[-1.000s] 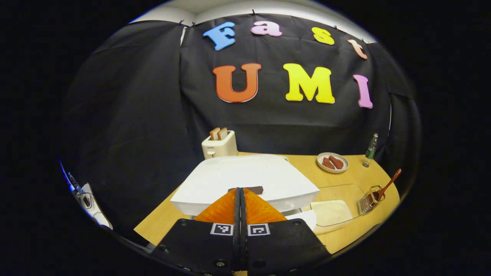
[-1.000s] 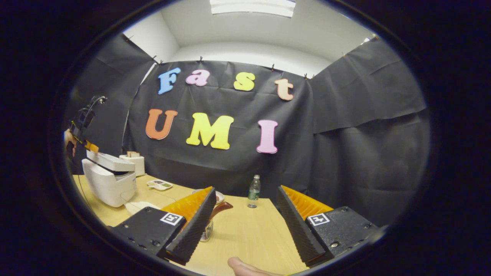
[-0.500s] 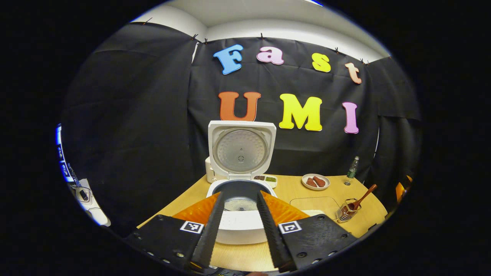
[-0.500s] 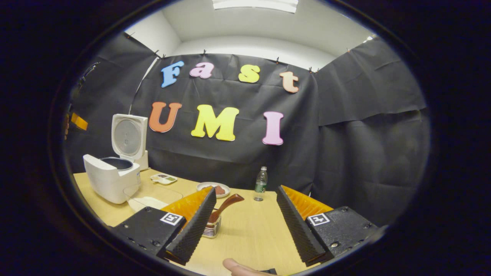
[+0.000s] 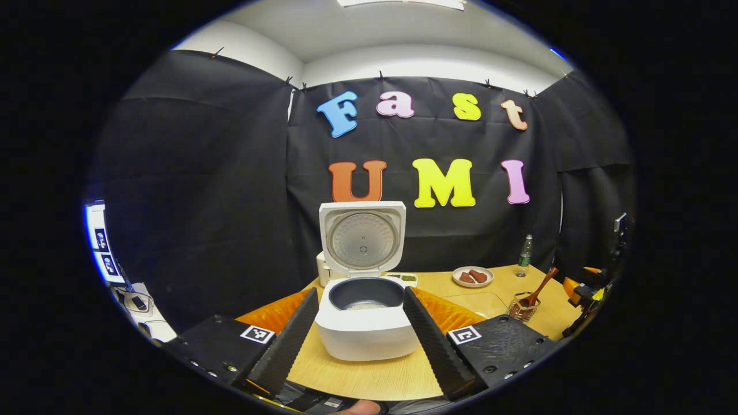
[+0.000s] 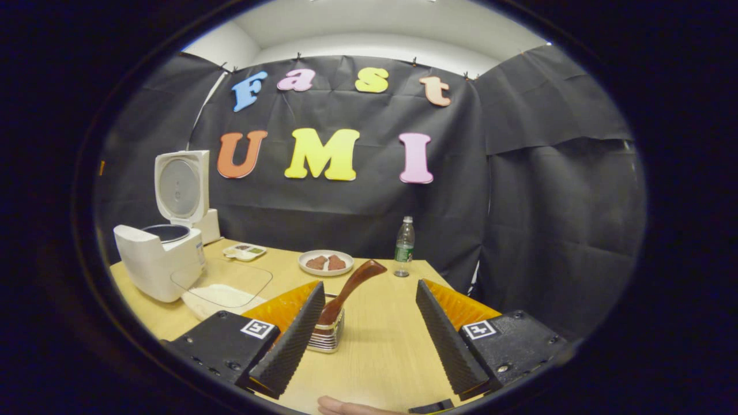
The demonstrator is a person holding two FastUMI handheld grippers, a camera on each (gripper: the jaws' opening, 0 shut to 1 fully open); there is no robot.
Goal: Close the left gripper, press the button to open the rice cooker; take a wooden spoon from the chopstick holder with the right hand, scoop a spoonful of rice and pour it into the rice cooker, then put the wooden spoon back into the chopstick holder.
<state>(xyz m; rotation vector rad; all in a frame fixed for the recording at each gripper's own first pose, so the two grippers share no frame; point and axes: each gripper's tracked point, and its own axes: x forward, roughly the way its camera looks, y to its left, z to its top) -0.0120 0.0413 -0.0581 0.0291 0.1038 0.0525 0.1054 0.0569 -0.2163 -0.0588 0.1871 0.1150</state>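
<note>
In the left gripper view the left tongs [image 5: 360, 328] stand wide apart and hold nothing. The rice cooker [image 5: 368, 325] sits on the worktop [image 5: 369, 377] straight ahead of them, framed between the two fingers but touching neither. Its lid [image 5: 362, 237] stands upright at the back, and the dark inner pot [image 5: 365, 293] is exposed. Off to the right of these tongs, well apart from them, the wooden spoon [image 5: 537, 290] leans up out of the chopstick holder [image 5: 520, 307], handle tilted to the right. Between the cooker and the holder lies a clear rice container [image 5: 478, 301]. Behind it a plate [image 5: 473, 276] and a bottle [image 5: 523, 256] stand near the wall.

In the right gripper view the right tongs [image 6: 369, 334] are also spread apart, gripping nothing. The chopstick holder [image 6: 327, 335] stands just beside the inner face of their left finger, partly hidden by it; whether they touch, I cannot tell. The wooden spoon [image 6: 351, 288] rises from it, slanting up and rightward into the gap between the fingers, its handle end free. Farther ahead and to the left sit the clear rice container [image 6: 222, 288], white rice [image 6: 222, 297] in its bottom, and beyond it the rice cooker [image 6: 158, 259] with the lid [image 6: 180, 185] raised. A fingertip [image 6: 337, 406] shows at the lower edge.
</note>
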